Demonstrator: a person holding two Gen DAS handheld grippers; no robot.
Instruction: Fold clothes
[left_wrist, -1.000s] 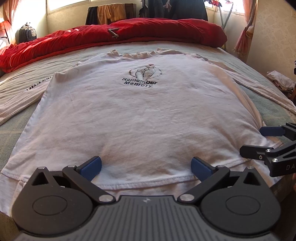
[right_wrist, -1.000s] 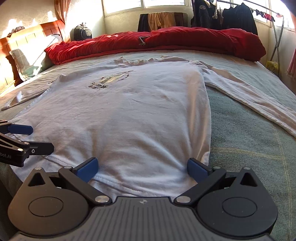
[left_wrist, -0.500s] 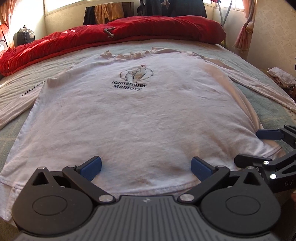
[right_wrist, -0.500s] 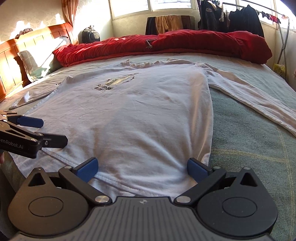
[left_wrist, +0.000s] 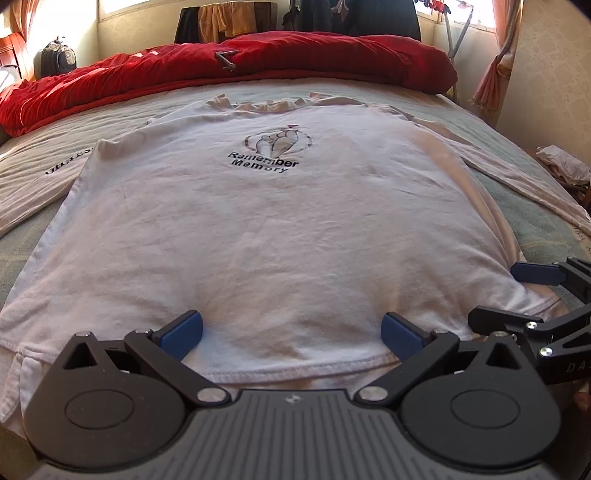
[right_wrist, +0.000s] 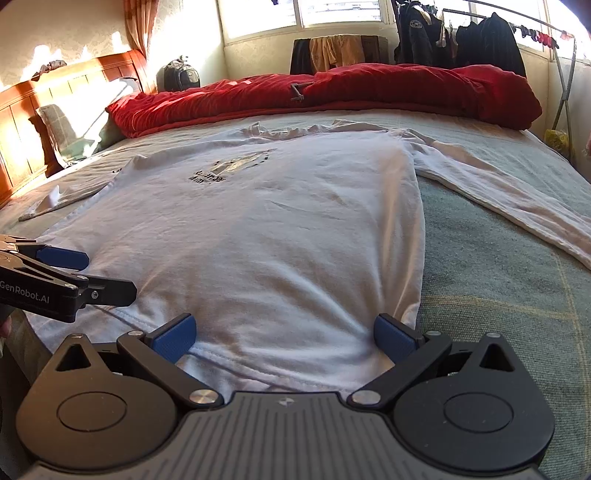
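A white long-sleeved shirt (left_wrist: 280, 229) printed "Remember Memory" lies flat, front up, on the bed, both sleeves spread outward. My left gripper (left_wrist: 291, 332) is open just above the middle of the bottom hem (left_wrist: 295, 369), nothing between its blue pads. My right gripper (right_wrist: 284, 334) is open over the hem near the shirt's (right_wrist: 280, 236) right bottom corner. In the left wrist view the right gripper (left_wrist: 513, 295) enters from the right edge; in the right wrist view the left gripper (right_wrist: 99, 271) shows at the left edge. The right sleeve (right_wrist: 509, 206) stretches across the sheet.
A grey-green sheet (right_wrist: 498, 295) covers the bed. A red duvet (left_wrist: 229, 70) is bunched along the far side, a wooden headboard (right_wrist: 55, 110) stands at left. A drying rack with dark clothes (right_wrist: 480, 37) stands by the window. The bed's near edge is just under the grippers.
Both grippers have stayed open over the hem; the views shifted slightly as both moved a little, bringing the two grippers closer together. The shirt lies as before.
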